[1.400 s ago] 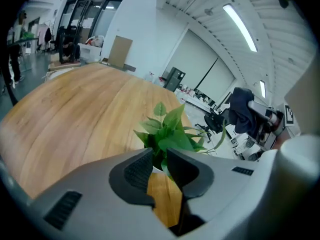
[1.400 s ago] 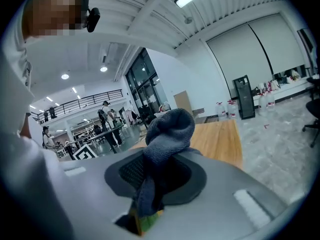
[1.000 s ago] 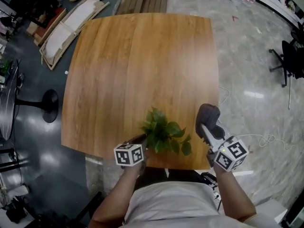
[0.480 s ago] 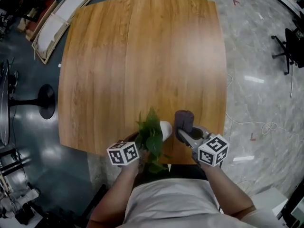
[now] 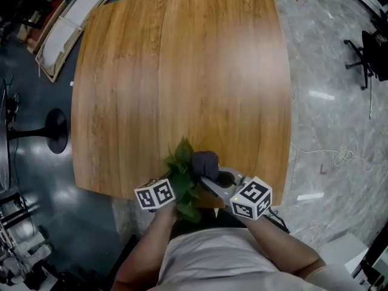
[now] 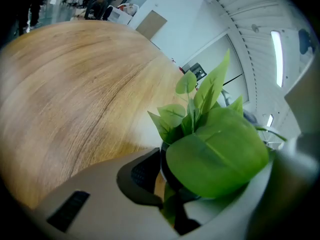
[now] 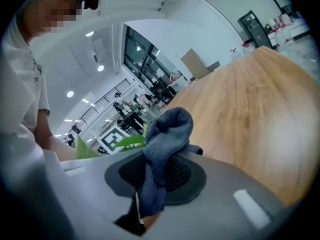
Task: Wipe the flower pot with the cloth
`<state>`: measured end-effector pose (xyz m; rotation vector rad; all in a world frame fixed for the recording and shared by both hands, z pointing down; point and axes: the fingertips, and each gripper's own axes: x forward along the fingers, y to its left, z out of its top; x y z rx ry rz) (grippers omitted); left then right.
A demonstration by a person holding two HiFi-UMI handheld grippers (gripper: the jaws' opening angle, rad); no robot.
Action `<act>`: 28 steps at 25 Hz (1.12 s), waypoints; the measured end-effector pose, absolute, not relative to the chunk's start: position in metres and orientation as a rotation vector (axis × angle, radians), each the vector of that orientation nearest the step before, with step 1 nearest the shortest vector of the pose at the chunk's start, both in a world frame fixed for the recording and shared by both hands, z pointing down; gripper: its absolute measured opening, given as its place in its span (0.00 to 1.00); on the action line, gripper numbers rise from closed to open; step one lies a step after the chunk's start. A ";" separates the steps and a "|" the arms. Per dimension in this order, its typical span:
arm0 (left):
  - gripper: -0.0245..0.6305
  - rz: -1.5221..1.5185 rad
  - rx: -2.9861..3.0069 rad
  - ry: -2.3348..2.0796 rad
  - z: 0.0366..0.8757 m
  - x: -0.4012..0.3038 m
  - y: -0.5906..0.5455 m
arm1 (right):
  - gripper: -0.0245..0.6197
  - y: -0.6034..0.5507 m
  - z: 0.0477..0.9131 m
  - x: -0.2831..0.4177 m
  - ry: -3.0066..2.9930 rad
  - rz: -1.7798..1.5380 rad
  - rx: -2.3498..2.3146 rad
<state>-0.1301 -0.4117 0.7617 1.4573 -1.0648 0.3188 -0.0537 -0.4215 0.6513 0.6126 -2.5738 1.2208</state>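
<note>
Your right claw [image 5: 207,178] has swung left, bringing the grey cloth [image 7: 162,139] it pinches right up beside the leaves. Your left claw [image 6: 175,204] is clamped on the flower pot [image 6: 164,170] at the desk's [image 5: 182,71] near edge.

My L gripper [image 5: 177,188] is clamped on the flower pot [image 6: 166,172]. R gripper [image 5: 209,177], just to its right (forearms angled inward), pinches the cloth [image 5: 204,161] w/ jaws closed.
</note>
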 end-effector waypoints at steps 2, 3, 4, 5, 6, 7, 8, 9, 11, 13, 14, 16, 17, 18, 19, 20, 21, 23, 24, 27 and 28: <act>0.06 0.317 1.460 -1.058 0.763 -0.130 -0.412 | 0.14 -0.433 0.686 -0.027 -2.488 1.219 0.740; 0.06 0.318 1.463 -1.060 0.765 -0.131 -0.412 | 0.14 -0.439 0.705 -0.012 -2.435 1.240 0.802; 0.06 0.322 1.466 -1.067 0.766 -0.134 -0.412 | 0.14 -0.442 0.723 -0.001 -2.385 1.268 0.849; 0.06 0.327 1.469 -1.075 0.767 -0.137 -0.412 | 0.14 -0.444 0.736 0.006 -2.349 1.292 0.878; 0.06 0.329 1.470 -1.081 0.769 -0.139 -0.413 | 0.14 -0.445 0.742 0.009 -2.330 1.309 0.890; 0.06 0.330 1.469 -1.085 0.770 -0.139 -0.414 | 0.14 -0.446 0.741 0.007 -2.330 1.317 0.889; 0.06 0.329 1.466 -1.082 0.770 -0.138 -0.415 | 0.14 -0.446 0.734 0.002 -2.345 1.322 0.877; 0.06 0.329 1.466 -1.072 0.771 -0.136 -0.415 | 0.14 -0.446 0.721 -0.008 -2.375 1.325 0.854; 0.06 0.355 1.492 -1.066 0.769 -0.133 -0.415 | 0.14 -0.443 0.688 -0.035 -2.459 1.344 0.768; 0.06 0.403 1.545 -1.087 0.763 -0.136 -0.417 | 0.14 -0.438 0.658 -0.060 -2.529 1.374 0.671; 0.06 0.424 1.572 -1.097 0.760 -0.137 -0.418 | 0.14 -0.436 0.650 -0.066 -2.546 1.383 0.641; 0.06 0.454 1.622 -1.109 0.756 -0.139 -0.419 | 0.14 -0.437 0.654 -0.063 -2.540 1.389 0.648; 0.06 0.466 1.648 -1.112 0.754 -0.139 -0.420 | 0.14 -0.439 0.666 -0.055 -2.514 1.394 0.683; 0.06 0.480 1.678 -1.114 0.752 -0.138 -0.421 | 0.14 -0.442 0.682 -0.043 -2.474 1.403 0.729; 0.06 0.493 1.711 -1.115 0.750 -0.137 -0.422 | 0.14 -0.444 0.702 -0.029 -2.422 1.421 0.777; 0.06 0.507 1.744 -1.115 0.748 -0.136 -0.423 | 0.14 -0.444 0.721 -0.017 -2.364 1.444 0.819; 0.06 0.519 1.776 -1.115 0.746 -0.135 -0.424 | 0.14 -0.444 0.737 -0.007 -2.312 1.468 0.848; 0.06 0.548 1.835 -1.116 0.744 -0.131 -0.425 | 0.14 -0.442 0.752 0.001 -2.261 1.499 0.862; 0.06 0.565 1.862 -1.116 0.743 -0.130 -0.426 | 0.14 -0.441 0.749 -0.001 -2.266 1.500 0.851; 0.06 0.610 1.929 -1.102 0.740 -0.126 -0.425 | 0.14 -0.445 0.715 -0.023 -2.353 1.496 0.778; 0.06 0.627 1.949 -1.097 0.738 -0.124 -0.425 | 0.14 -0.446 0.700 -0.032 -2.389 1.507 0.747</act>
